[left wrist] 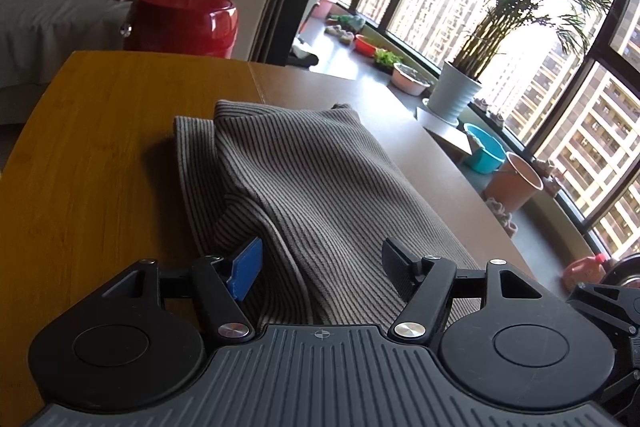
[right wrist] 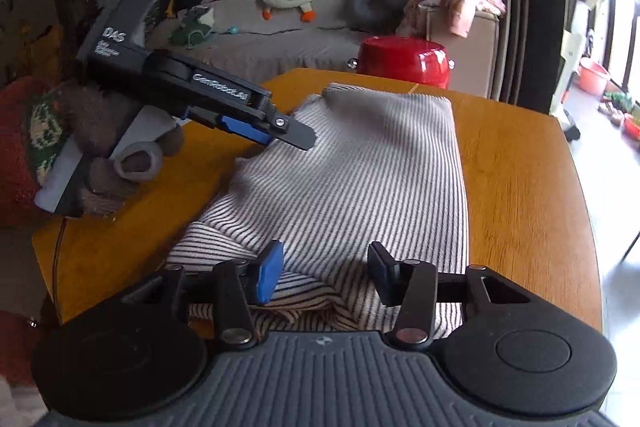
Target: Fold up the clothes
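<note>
A grey striped garment (left wrist: 320,187) lies folded into a long bundle on the wooden table (left wrist: 100,147). My left gripper (left wrist: 320,267) is open, its fingers straddling the near end of the bundle and holding nothing. In the right wrist view the same garment (right wrist: 360,179) lies lengthwise on the table (right wrist: 520,167). My right gripper (right wrist: 326,277) is open over the garment's near edge, empty. The left gripper (right wrist: 288,135) shows there at the bundle's left side, low over the cloth.
A red stool (left wrist: 184,23) stands past the table's far edge, with a sofa (right wrist: 280,39) behind it. Plant pots and basins (left wrist: 484,147) line the window sill on the right. A gloved hand (right wrist: 112,147) holds the left gripper.
</note>
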Demonstrator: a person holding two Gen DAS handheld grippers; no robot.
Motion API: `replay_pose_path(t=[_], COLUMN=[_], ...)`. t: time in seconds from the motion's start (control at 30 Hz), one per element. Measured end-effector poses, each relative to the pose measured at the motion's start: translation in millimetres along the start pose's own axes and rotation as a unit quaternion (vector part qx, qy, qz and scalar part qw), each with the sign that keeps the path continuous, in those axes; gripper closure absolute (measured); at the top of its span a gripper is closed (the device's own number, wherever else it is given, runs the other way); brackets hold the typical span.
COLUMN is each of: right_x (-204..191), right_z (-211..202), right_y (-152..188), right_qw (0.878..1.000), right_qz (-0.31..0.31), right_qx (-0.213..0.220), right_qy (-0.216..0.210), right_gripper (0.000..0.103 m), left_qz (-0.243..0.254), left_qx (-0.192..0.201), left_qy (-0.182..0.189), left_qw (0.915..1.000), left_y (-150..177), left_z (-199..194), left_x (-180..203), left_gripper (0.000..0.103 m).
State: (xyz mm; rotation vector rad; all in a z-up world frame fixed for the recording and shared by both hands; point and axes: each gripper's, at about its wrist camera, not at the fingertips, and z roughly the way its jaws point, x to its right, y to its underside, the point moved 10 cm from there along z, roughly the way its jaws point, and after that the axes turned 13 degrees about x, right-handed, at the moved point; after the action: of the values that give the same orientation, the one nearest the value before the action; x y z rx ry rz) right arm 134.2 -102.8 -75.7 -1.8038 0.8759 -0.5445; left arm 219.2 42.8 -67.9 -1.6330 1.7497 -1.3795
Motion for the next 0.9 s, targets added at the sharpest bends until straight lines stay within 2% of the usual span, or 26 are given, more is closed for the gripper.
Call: replay_pose_path(t=[0.07, 0.17, 0.27, 0.37, 0.43, 0.5, 0.6, 0.67, 0.73, 0.77, 0.8, 0.9], right_x=[-11.4, -19.4, -27.1, -34.9, -32.8, -34.5, -42.5, -57.0, -68.0, -70.1, -64.6, -41.4], right_z=[-3.8, 1.7, 7.5, 13.3, 3.5, -6.6, -17.0, -13.1, -3.2, 2.8, 5.4, 7.4], right_y=[-7.6, -3.1, 1.9, 6.8, 1.1, 2.6, 7.8, 14.3, 16.2, 15.7, 7.2, -24.3], right_qw=[1.000, 1.000, 0.999, 0.999, 0.999, 0.998, 0.993, 0.989, 0.986, 0.984, 0.988, 0.997], right_qz=[-0.024, -0.010, 0.005, 0.021, 0.010, -0.038, -0.105, -0.137, -0.165, -0.176, -0.155, -0.073], right_qx=[0.009, 0.000, -0.010, -0.021, -0.014, -0.017, -0.024, -0.021, -0.005, 0.005, 0.012, 0.034], right_qy=[-0.012, -0.023, -0.034, -0.044, -0.049, -0.045, -0.046, -0.050, -0.037, -0.028, -0.025, -0.016], right_gripper=[0.049, 0.049, 0.038, 0.038, 0.038, 0.037, 0.030, 0.030, 0.037, 0.057, 0.073, 0.085], left_qz=[0.003, 0.000, -0.007, -0.011, -0.014, -0.023, -0.042, -0.049, -0.044, -0.041, -0.040, -0.039], left_qx=[0.013, 0.025, 0.021, 0.013, 0.019, 0.027, 0.036, 0.040, 0.042, 0.043, 0.048, 0.061], left_qy=[0.008, 0.040, 0.069, 0.064, 0.052, 0.043, 0.040, 0.040, 0.041, 0.040, 0.038, 0.032], left_qw=[0.9999, 0.9989, 0.9974, 0.9978, 0.9983, 0.9984, 0.9976, 0.9972, 0.9973, 0.9974, 0.9973, 0.9969], left_y=[-4.7, -8.0, -1.7, 7.3, 9.1, 8.2, 3.1, 0.6, -2.1, -3.4, -4.9, -9.3], left_z=[-7.7, -20.1, -30.0, -35.9, -44.1, -51.8, -55.7, -57.3, -60.4, -63.0, -66.3, -76.3], left_x=[5.8, 20.0, 31.0, 26.9, 18.1, 7.4, 0.8, 0.8, 3.6, 4.2, 2.4, -3.4], left_gripper=[0.032, 0.031, 0.028, 0.027, 0.023, 0.017, 0.017, 0.017, 0.016, 0.015, 0.014, 0.011])
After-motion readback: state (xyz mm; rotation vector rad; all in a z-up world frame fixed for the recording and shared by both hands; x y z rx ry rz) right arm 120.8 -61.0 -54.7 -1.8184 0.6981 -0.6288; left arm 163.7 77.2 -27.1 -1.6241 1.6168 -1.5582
